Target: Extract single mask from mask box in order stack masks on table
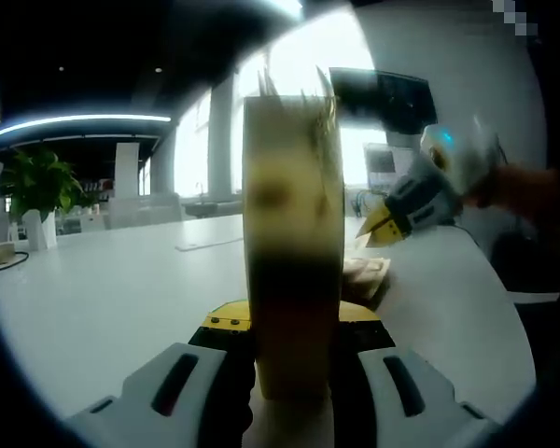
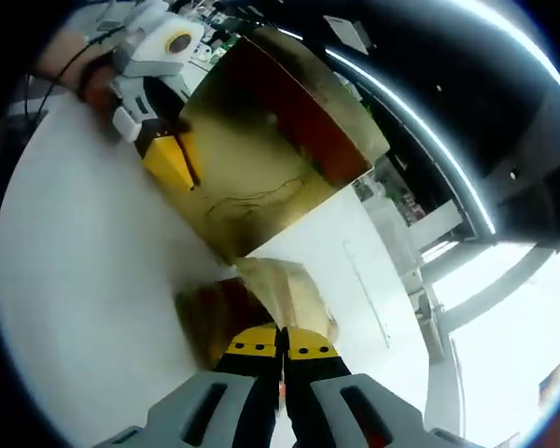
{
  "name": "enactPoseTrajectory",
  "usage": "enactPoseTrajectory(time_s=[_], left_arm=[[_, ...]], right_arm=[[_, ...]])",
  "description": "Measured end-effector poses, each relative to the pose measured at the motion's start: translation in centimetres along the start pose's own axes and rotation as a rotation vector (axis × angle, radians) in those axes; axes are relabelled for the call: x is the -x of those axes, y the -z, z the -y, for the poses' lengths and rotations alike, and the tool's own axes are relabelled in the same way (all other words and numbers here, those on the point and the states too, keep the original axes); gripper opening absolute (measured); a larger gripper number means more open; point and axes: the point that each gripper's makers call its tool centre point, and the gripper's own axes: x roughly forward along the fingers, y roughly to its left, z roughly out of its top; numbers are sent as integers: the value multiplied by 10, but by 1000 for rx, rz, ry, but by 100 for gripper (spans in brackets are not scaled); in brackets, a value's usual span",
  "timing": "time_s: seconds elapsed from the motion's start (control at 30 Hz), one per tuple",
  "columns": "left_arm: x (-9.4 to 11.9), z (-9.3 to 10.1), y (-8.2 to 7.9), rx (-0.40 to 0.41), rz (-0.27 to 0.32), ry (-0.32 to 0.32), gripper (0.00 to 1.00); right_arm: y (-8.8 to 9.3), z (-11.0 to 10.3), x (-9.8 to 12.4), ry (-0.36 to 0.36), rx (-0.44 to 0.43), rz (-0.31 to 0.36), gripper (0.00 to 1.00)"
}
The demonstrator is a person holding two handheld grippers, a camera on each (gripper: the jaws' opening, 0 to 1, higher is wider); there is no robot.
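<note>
- While the left gripper [image 1: 294,359] clamps the mask box [image 1: 292,243] upright, extraction is underway.
- Right gripper [image 2: 282,359] jaws pinch one mask [image 2: 285,289].
- Masks [image 1: 366,277] already lie stacked on the bench [image 1: 103,289]; more remain, I judge.

mask box [image 2: 261,159]: cardboard look, smooth, slight sheen, yellow-brown print with dark red panel; edge-on and blurred in left gripper view. Table [image 1: 103,289]: smooth matt white top. Left gripper [image 2: 159,70]: white moulded plastic shell, yellow plastic jaw tips. Right gripper [image 2: 282,350]: same grey-white plastic, yellow tips with small dark fasteners. Mask [image 2: 294,289]: thin pale wrapper, faintly glossy, creased
</note>
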Motion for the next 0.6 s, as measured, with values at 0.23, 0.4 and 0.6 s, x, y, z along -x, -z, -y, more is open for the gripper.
enactPoseTrajectory(time_s=[0.23,0.4,0.6], left_arm=[[0,-1,-1,2,2,-5,20],[0,-1,-1,3,2,-4,20],[0,1,-1,4,2,-3,20]], right_arm=[[5,-10,-1,-19,-14,-4,0],[9,-17,0,-35,8,-10,0],[16,-21,-2,-47,5,-21,1]])
